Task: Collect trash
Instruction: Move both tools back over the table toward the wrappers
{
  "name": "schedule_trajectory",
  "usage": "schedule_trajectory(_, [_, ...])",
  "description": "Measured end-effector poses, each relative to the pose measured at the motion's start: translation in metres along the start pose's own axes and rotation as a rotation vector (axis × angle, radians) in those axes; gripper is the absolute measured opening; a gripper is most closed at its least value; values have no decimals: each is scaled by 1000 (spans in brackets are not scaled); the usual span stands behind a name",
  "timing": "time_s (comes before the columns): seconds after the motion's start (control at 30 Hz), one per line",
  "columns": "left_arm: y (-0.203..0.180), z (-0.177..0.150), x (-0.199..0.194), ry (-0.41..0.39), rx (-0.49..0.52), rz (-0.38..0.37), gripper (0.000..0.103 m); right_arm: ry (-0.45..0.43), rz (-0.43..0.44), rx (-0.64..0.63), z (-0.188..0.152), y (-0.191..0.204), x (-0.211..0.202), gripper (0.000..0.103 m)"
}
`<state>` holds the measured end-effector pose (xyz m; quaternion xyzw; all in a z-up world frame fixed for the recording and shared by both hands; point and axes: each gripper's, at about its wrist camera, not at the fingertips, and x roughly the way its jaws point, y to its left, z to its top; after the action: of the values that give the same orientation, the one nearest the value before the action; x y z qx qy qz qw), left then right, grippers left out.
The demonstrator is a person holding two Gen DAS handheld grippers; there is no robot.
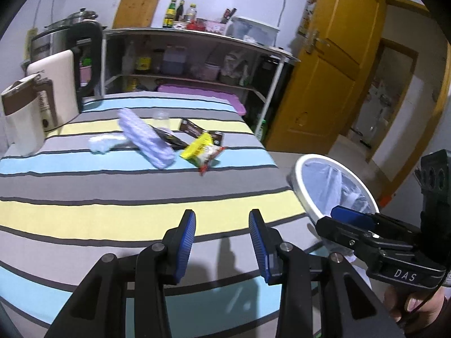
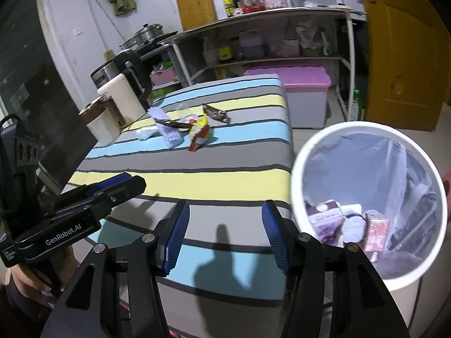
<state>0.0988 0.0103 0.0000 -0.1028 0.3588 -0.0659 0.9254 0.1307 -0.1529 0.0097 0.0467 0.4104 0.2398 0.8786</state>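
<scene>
- Left gripper [image 1: 222, 242]: jaws apart with nothing between the blue pads, hanging over the near edge of the striped table [image 1: 112, 191]. Judging by that, it is free to take the next piece.
- Right gripper [image 2: 225, 235]: jaws likewise apart and empty, over the table's near right corner, just beside the white bin [image 2: 298, 152]. That position suits short trips between table and bin.
- The bin stands on the floor against the table's right edge, lined with a clear bag; a few cartons [image 2: 327, 219] already lie in its bottom, so collecting seems partly done.
- Remaining trash is clustered toward the far edge, well apart from both grippers: a yellow snack wrapper [image 1: 201, 149], a lilac cloth-like piece [image 1: 145, 138], a crumpled white tissue [image 1: 104, 142] and dark brown wrappers [image 1: 197, 131].
- A kettle [image 1: 60, 84] and a white canister [image 1: 24, 115] occupy the far left corner, probably not trash.
</scene>
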Motion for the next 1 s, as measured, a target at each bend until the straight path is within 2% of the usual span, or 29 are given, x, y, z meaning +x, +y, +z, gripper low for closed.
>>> schedule_trajectory(0.43, [33, 18, 4, -18, -43, 48, 39, 28, 26, -65, 24, 23, 30, 55])
schedule_trajectory(1.0, [78, 50, 41, -3, -122, 72, 39, 63, 42, -93, 68, 33, 99, 55])
